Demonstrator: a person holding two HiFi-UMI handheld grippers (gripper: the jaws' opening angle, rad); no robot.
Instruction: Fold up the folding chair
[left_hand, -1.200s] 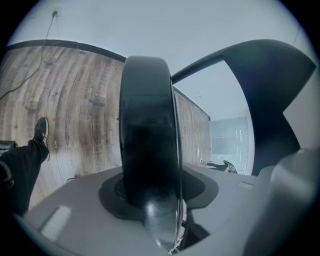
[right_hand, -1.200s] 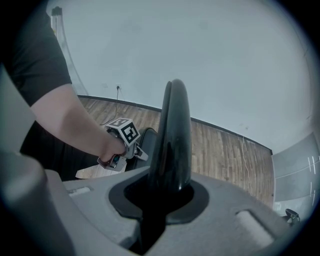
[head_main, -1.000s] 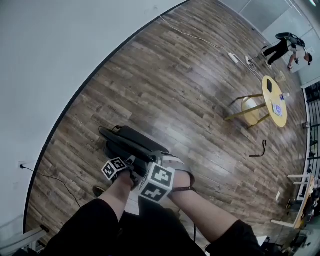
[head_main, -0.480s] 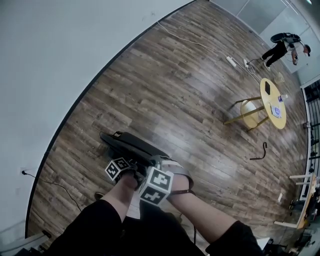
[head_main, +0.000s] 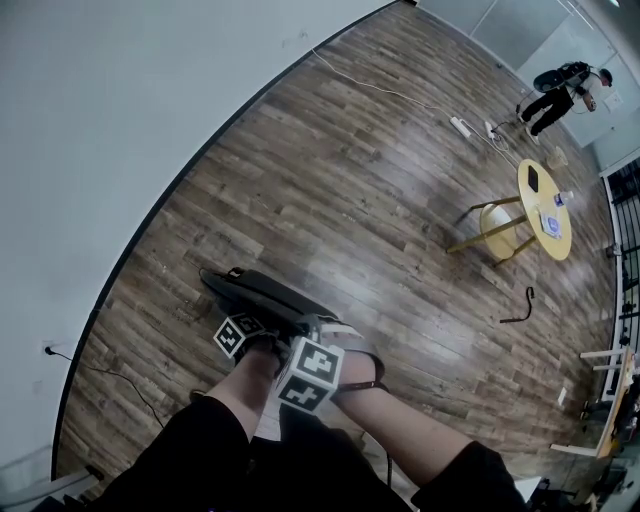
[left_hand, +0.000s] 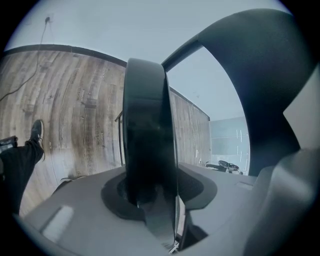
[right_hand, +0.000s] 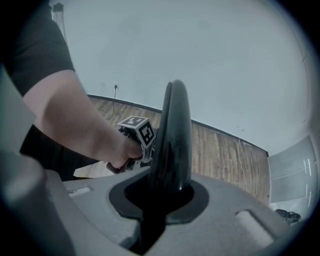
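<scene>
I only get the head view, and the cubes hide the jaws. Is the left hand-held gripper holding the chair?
Observer: Yes; its own view shows the left hand-held gripper clamped on a thick black part of the chair.
Operator: And the right one?
Observer: The right hand-held gripper is shut on a thin black edge of it.

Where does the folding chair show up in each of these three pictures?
Head view: the chair is the dark shape at lower centre-left.
Left gripper view: a black chair part stands upright mid-picture, between the jaws.
Right gripper view: its rounded black edge rises at centre, between the jaws.
Shared landmark: the wood floor meeting the white wall.
</scene>
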